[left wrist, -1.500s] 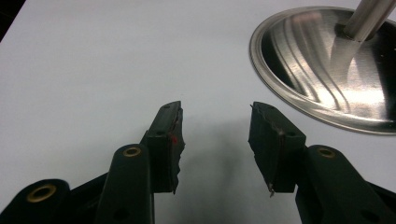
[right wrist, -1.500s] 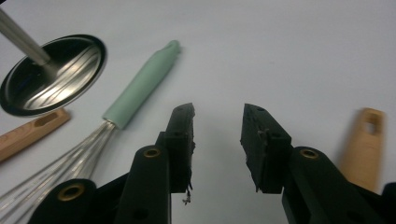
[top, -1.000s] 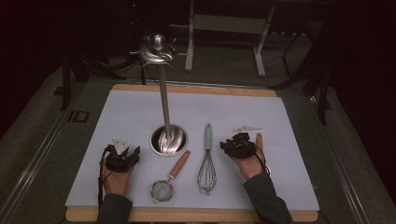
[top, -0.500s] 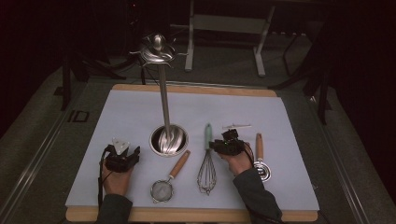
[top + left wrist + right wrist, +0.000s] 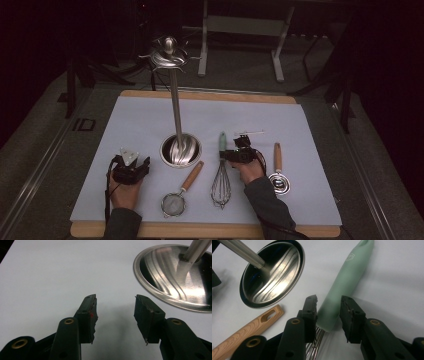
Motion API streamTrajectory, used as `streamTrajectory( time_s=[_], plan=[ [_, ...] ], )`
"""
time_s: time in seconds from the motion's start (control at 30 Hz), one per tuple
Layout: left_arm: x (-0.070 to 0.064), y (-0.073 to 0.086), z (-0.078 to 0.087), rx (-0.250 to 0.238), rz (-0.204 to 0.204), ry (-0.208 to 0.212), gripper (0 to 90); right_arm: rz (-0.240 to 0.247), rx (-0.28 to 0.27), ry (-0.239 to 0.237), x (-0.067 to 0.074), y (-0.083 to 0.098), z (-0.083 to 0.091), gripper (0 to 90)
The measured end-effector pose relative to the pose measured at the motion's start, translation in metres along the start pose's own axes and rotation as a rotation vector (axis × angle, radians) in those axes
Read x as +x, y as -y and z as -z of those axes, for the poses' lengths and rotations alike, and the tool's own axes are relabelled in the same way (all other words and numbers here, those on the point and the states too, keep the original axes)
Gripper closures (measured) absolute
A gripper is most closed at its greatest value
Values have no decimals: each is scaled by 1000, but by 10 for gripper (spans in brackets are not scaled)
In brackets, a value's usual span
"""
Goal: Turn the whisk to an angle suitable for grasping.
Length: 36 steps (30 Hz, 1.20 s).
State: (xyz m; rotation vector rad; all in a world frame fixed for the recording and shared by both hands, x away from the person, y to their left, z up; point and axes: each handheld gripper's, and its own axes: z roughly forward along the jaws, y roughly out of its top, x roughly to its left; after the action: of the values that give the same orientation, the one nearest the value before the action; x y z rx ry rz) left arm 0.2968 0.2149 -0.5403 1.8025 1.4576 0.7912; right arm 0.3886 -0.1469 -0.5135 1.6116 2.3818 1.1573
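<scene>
A whisk (image 5: 221,184) with a mint-green handle (image 5: 344,282) lies on the white mat (image 5: 140,120), right of the steel stand's round base (image 5: 180,150). My right gripper (image 5: 232,155) reaches in from the right. Its open jaws (image 5: 329,298) straddle the lower end of the green handle, and a gap shows beside the right pad (image 5: 349,313). My left gripper (image 5: 131,164) rests on the mat left of the base (image 5: 175,277). In the left gripper view it (image 5: 115,297) stands open with nothing between the jaws.
The stand's pole (image 5: 175,107) rises to a hooked top (image 5: 169,52). A small strainer (image 5: 174,204) with a wooden handle (image 5: 249,328) lies left of the whisk. A wood-handled steel scoop (image 5: 278,180) lies to its right. The mat sits on a wooden board (image 5: 200,230).
My right gripper has moved left, from over the wood-handled scoop to the whisk's green handle, uncovering the scoop. The left gripper has stayed put.
</scene>
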Motion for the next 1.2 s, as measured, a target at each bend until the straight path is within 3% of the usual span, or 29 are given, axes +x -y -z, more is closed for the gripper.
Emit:
streamTrajectory(
  time_s=[0.3,0.53,0.8,1.0,1.2],
  plan=[
    [0,0,0,1,0,-1,529,-10,47,-13,7,-4,-7,642],
    [0,0,0,0,0,0,528,16,112,-26,18,-6,-20,625],
    [0,0,0,-1,0,0,526,15,126,-35,26,-9,-24,666],
    [0,0,0,-1,1,0,526,34,120,-21,31,-9,-23,688],
    [0,0,0,1,0,-1,525,59,182,-11,35,-17,-27,684]
  ],
)
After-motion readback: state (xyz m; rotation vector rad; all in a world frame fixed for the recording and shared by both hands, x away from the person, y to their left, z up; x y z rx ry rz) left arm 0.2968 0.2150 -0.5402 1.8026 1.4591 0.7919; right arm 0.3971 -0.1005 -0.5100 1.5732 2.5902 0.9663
